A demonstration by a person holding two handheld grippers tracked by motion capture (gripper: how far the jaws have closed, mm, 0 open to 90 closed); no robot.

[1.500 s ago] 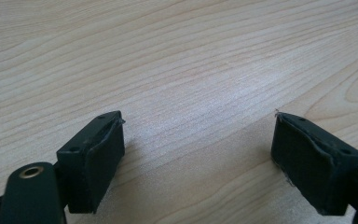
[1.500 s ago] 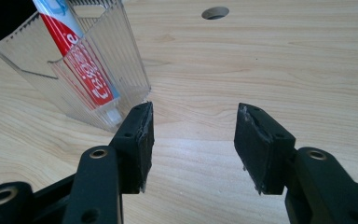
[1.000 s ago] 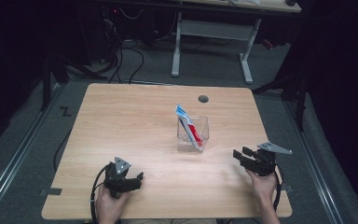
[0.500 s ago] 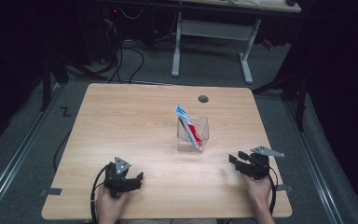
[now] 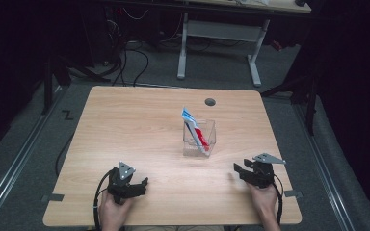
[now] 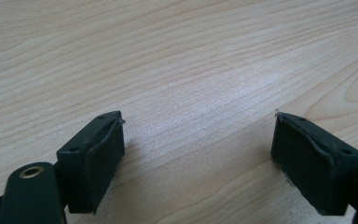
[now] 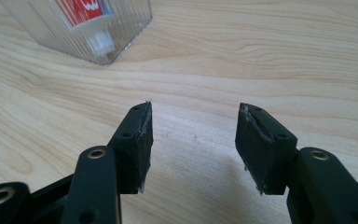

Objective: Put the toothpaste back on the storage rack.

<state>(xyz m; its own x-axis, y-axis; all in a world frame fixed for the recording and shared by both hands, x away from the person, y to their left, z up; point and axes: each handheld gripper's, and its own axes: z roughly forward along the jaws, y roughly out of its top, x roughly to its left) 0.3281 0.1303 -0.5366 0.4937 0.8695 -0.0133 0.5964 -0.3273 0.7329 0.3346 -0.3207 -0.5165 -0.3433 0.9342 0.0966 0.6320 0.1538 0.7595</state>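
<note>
A clear square plastic cup (image 5: pixel 199 139) stands near the middle of the wooden table (image 5: pixel 125 130), holding a red, white and blue tube (image 5: pixel 195 130) that leans toward the far left. My left gripper (image 5: pixel 142 185) rests low at the table's near left, open, with bare wood between its jaws (image 6: pixel 198 140). At the near right my right gripper (image 5: pixel 237 171) is open too and holds nothing (image 7: pixel 193 135). The cup's lower corner (image 7: pixel 93 28) lies ahead of it to the upper left, a short way off.
A round dark grommet hole (image 5: pixel 210 102) sits near the table's far edge. Beyond the table stands a white desk frame (image 5: pixel 219 48) with cables on the dark floor. Bits of grey tape (image 5: pixel 53 197) mark the table's near corners.
My right gripper has drawn back toward the near edge and slightly left, sinking lower over the table. The left gripper, the cup and the tube have stayed put.
</note>
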